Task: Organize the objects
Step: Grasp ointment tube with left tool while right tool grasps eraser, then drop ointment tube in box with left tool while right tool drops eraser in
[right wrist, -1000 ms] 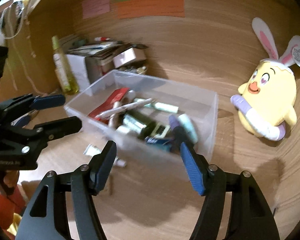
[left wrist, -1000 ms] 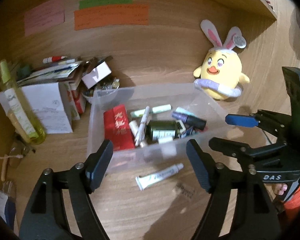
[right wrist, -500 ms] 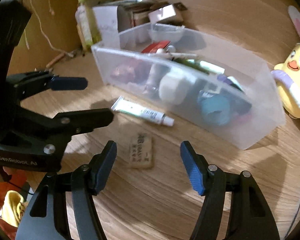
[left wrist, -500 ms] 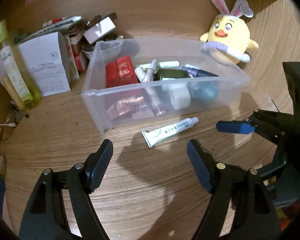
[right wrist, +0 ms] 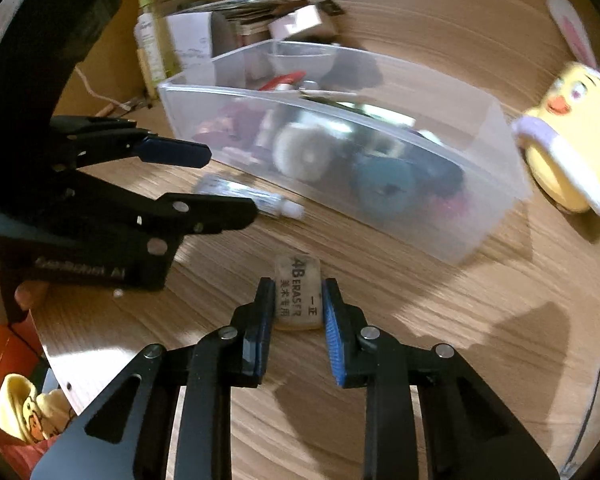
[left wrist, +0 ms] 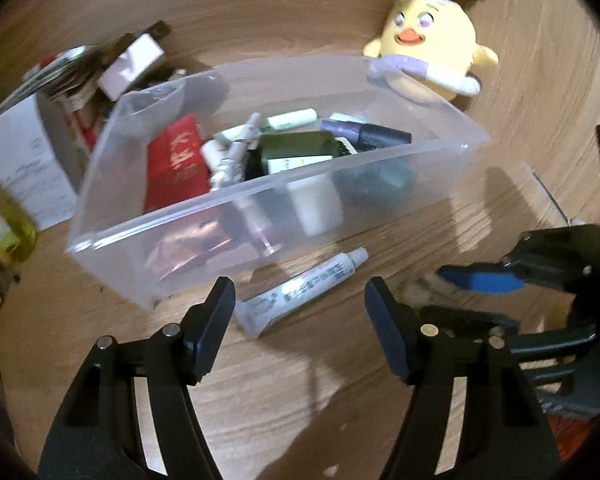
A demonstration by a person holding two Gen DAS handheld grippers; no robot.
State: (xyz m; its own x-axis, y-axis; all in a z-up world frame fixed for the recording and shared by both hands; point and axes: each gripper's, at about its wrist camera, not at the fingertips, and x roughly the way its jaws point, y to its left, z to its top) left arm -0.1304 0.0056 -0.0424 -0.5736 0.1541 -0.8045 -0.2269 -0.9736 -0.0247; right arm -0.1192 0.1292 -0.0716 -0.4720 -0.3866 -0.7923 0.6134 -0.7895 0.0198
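Note:
A clear plastic bin holds a red box, tubes and bottles on the wooden desk; it also shows in the right wrist view. A white tube lies on the desk in front of it, just ahead of my open left gripper. My right gripper is shut on a beige eraser that rests on the desk. In the left wrist view the right gripper is at the right edge.
A yellow chick plush with rabbit ears sits right of the bin. Boxes and papers and a yellow-green bottle stand at the left. The left gripper fills the left of the right wrist view.
My right gripper moved forward and closed its fingers around the eraser. My left gripper came down closer to the white tube, still open.

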